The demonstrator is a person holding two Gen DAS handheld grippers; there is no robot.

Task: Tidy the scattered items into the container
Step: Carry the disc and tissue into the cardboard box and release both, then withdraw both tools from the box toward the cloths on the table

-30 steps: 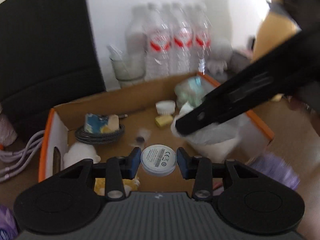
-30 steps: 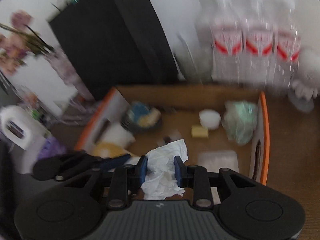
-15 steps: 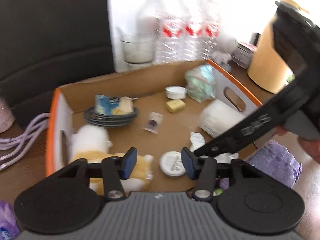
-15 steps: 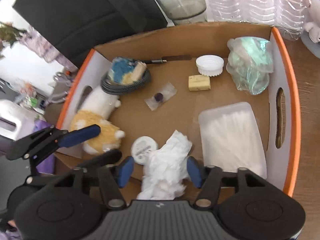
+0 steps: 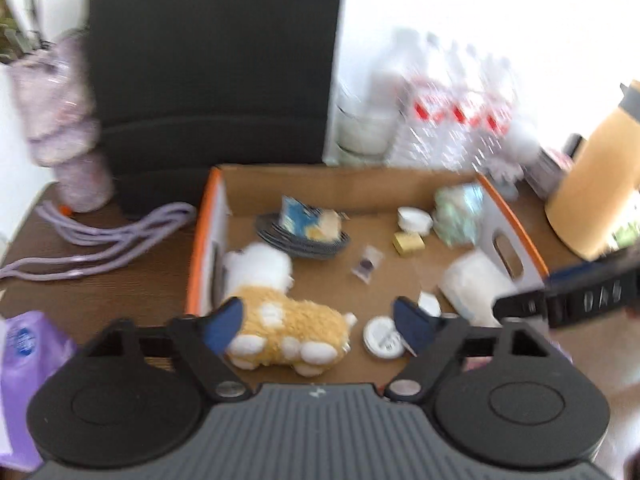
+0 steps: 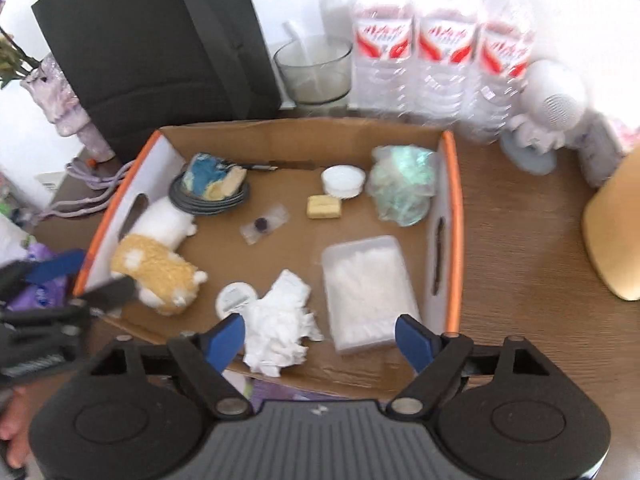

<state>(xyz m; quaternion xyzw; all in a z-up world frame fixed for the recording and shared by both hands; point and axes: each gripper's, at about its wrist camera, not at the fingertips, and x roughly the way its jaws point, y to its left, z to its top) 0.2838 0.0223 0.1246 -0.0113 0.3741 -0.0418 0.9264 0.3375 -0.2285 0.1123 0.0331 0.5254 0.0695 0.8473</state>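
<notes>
Left gripper (image 5: 316,330): fingers spread wide and just been opening, nothing between the pads; hangs over the near edge of the cardboard box.
Cardboard box (image 5: 320,184): orange-rimmed, open-topped, on the brown surface (image 5: 100,292).
Plush toy (image 5: 280,316): white and tan, lying in the box's near left corner.
Round white disc (image 5: 383,338): flat on the box floor, just right of the plush toy.
Coiled cable (image 5: 300,240): dark, toward the box's back wall, a blue and yellow item on top.
Right gripper (image 5: 568,300): dark arm reaching in over the box's right rim; blurred.
Lilac cord (image 5: 100,244): on the surface, left of the box.
Water bottles (image 5: 452,120): blurred, behind the box.
</notes>
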